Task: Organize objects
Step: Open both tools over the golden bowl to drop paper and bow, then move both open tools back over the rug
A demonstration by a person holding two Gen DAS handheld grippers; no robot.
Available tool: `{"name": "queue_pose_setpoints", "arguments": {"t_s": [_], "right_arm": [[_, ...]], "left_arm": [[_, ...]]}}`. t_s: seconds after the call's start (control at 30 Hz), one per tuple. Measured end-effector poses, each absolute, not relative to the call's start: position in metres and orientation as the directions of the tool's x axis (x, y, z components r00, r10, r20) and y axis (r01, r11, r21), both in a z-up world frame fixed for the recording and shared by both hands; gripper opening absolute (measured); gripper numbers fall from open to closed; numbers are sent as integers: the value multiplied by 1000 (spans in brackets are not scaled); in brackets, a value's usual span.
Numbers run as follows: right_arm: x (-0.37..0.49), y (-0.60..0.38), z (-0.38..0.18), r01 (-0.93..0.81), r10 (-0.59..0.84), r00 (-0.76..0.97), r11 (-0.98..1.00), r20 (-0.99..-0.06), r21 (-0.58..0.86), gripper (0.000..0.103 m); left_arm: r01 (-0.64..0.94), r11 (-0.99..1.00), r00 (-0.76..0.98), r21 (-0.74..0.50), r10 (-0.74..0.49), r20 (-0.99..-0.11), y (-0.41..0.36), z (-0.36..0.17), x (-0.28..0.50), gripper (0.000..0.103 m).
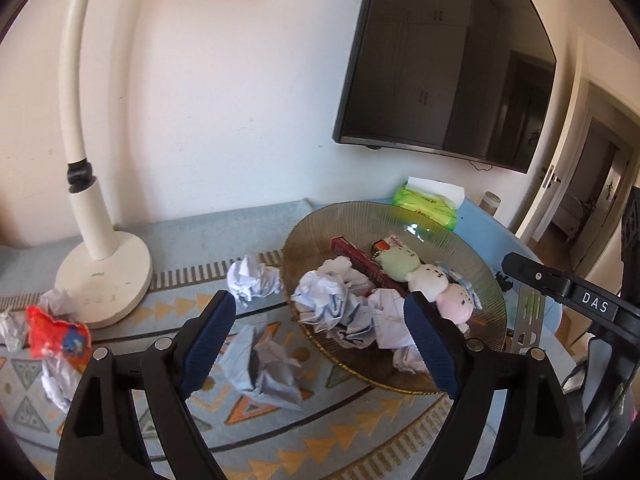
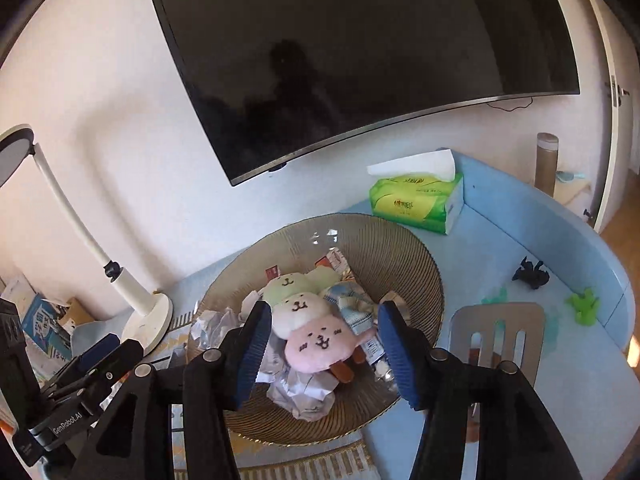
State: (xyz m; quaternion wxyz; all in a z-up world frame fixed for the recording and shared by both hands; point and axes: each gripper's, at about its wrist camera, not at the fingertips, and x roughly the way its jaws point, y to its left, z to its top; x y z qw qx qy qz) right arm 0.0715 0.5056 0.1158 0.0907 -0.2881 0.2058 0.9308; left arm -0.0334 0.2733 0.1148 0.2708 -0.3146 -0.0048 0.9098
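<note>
So the ribbed glass bowl [image 1: 320,220] sits mid-table, half on the patterned mat [image 1: 328,436], half on the blue tabletop [image 2: 500,248]. Inside it: a soft plush skewer toy [image 2: 308,320] with green, white and pink faces on a stick, crumpled paper balls [image 1: 324,300], and a red packet [image 1: 360,258] toward the bowl's 12 o'clock.

The left gripper [image 1: 320,344] tilts down over the bowl's 9 o'clock rim, jaws spread wide with nothing between them; its blue ridged pads [image 1: 208,340] touch nothing. The right gripper [image 2: 326,354] angles down over the plush, jaws apart too, not pinching it.

More crinkly paper wads [image 1: 272,372] lie on the mat at 8 o'clock from the bowl, plus a red wrapper [image 1: 56,336] by the cream lamp base [image 1: 104,280]. A green tissue pack [image 2: 416,204] is at the bowl's 1 o'clock in the right view.
</note>
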Motion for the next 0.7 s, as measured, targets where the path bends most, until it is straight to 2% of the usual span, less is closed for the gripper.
{"name": "queue_pose_setpoints", "arguments": {"t_s": [0.03,0.13,0.27,0.33,0.37,0.5,0.63,0.7], "right_arm": [[74,495,116,-268,31,-822,-902,-569,339,67],[82,453,115,-181,-40,-830,-924,-556,337,68],[78,380,93,-70,-140,-794,-946,-592,318,71],[69,342,69,-26,-184,-747,-952,-639,305,83],[65,326,57,-11,-197,-725,-955,-660,297,83],[46,281,28,7,-159,-693,-977,-703,214,83],[31,267,9,8,-126,-682,-986,-721,165,83],[31,268,9,21,-137,-682,-986,-719,168,83]], "left_arm": [[-458,-875,-683,-157,459,-567,260,116,-28,85],[-397,-910,-725,-122,393,-566,213,117,-9,85],[-271,-956,-759,-109,282,-586,137,105,11,86],[-196,-973,-759,-122,230,-609,97,92,16,94],[-151,-980,-760,-132,200,-618,76,84,18,102],[45,-996,-768,-77,15,-640,7,53,21,102],[79,-993,-727,-85,1,-686,-29,23,14,102],[80,-988,-708,-130,35,-705,-35,15,11,102]]}}
